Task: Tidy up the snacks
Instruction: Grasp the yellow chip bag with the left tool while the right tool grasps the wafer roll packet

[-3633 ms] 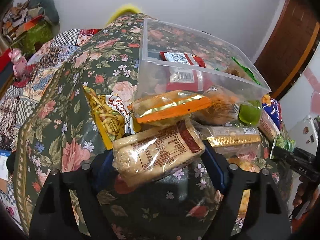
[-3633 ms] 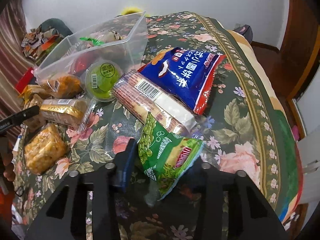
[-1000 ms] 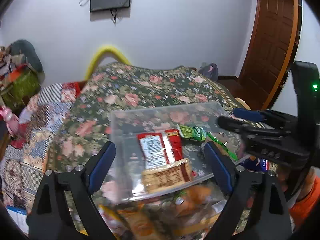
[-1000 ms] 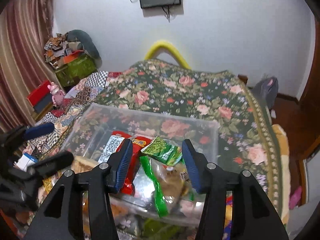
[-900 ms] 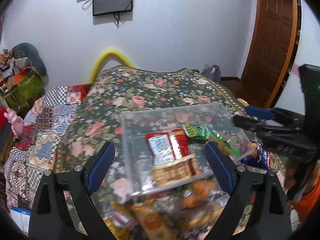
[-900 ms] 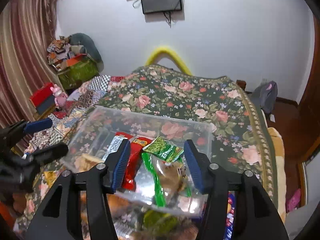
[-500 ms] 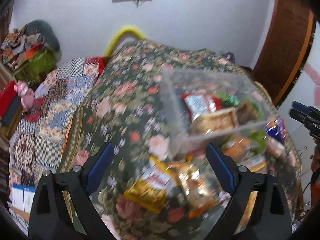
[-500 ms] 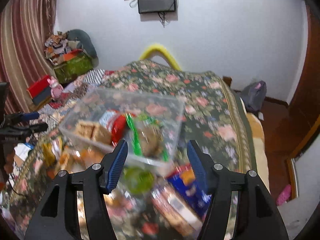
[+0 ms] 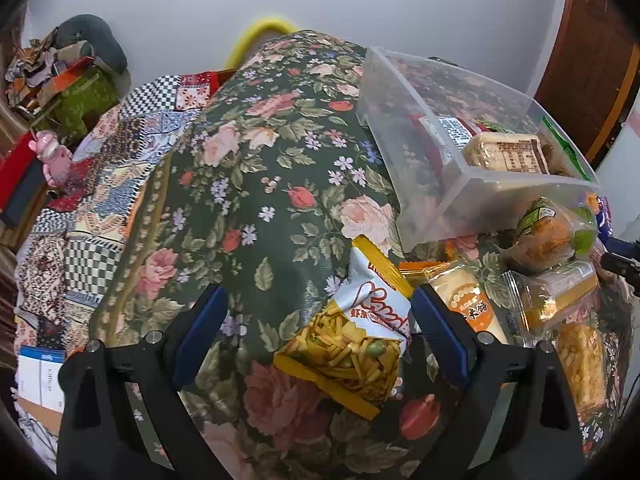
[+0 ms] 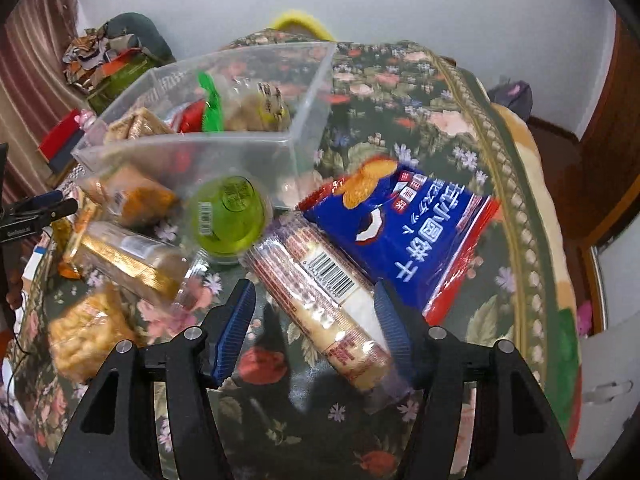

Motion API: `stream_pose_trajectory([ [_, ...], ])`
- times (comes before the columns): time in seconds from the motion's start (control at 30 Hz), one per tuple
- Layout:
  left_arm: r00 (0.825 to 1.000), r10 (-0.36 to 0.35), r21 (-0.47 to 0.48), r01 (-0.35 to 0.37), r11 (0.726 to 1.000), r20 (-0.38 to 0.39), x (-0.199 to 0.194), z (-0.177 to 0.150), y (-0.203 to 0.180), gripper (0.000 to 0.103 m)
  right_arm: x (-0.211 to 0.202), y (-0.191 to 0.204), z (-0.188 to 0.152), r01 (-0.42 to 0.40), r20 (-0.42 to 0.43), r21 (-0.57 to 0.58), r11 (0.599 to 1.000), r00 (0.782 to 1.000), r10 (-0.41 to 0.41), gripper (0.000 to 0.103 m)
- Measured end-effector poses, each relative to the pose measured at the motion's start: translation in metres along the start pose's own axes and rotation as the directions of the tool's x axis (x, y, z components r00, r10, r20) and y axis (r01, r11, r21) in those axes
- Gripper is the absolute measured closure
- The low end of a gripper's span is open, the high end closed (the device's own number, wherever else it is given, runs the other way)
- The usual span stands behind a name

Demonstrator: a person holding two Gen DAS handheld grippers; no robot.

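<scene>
Fresh from dropping packets into the clear bin (image 9: 460, 168), both grippers swing down for more: the left gripper (image 9: 320, 336), jaws wide, straddles a yellow snack bag (image 9: 356, 340); the right gripper (image 10: 314, 326), jaws just widening, frames a long cracker pack (image 10: 320, 296) on the floral cloth (image 9: 240, 200).

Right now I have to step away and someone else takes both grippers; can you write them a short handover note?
Left gripper: jaws open and empty, above the yellow snack bag on the bedspread.
Right gripper: jaws have just been opening, empty, astride the long cracker pack.
Done: the clear bin already holds several snacks, among them a tan cracker block and a green pack.
Left outside the bin: yellow snack bag, long cracker pack, blue bag, green cup, gold pack and a few orange packs. None of these is gripped yet.
</scene>
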State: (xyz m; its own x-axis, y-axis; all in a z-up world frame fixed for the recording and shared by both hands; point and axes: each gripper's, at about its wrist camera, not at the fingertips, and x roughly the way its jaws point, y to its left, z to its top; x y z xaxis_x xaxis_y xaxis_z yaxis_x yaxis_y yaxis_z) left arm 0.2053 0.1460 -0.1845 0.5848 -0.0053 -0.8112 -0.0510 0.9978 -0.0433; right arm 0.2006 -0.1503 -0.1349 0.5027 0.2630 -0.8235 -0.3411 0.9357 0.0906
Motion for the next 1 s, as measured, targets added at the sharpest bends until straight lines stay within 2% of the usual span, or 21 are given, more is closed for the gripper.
stream_pose_trajectory([
  [0.33,0.999,-0.037,0.019,0.037,0.999,-0.018,0.001,-0.017,-0.014,0.012,0.014,0.003,-0.011,-0.082,-0.071,0.006,0.997,0.994,0.082,0.045],
  [0.43,0.999,0.001,0.064,0.001,0.998,-0.034,0.004,-0.024,-0.022,0.020,0.012,0.010,-0.016,-0.055,-0.061,-0.021,0.998,0.997,0.054,0.048],
  [0.53,1.000,0.025,0.083,-0.024,0.996,-0.017,0.006,-0.024,-0.026,0.029,0.011,0.012,-0.019,-0.049,-0.049,-0.015,0.999,0.998,0.048,0.052],
  [0.67,0.998,0.060,0.081,-0.061,0.995,0.011,0.005,-0.021,-0.028,0.057,0.007,0.012,-0.020,-0.050,-0.035,0.000,0.999,0.998,0.050,0.058],
  [0.7,0.998,0.067,0.084,-0.068,0.994,0.013,0.004,-0.021,-0.028,0.060,0.005,0.012,-0.020,-0.051,-0.030,0.002,0.999,0.998,0.051,0.060],
  [1.0,0.999,0.031,0.069,-0.032,0.997,0.025,-0.016,-0.025,-0.030,0.061,-0.016,0.020,-0.011,-0.047,0.037,-0.011,0.999,0.998,0.048,0.060],
])
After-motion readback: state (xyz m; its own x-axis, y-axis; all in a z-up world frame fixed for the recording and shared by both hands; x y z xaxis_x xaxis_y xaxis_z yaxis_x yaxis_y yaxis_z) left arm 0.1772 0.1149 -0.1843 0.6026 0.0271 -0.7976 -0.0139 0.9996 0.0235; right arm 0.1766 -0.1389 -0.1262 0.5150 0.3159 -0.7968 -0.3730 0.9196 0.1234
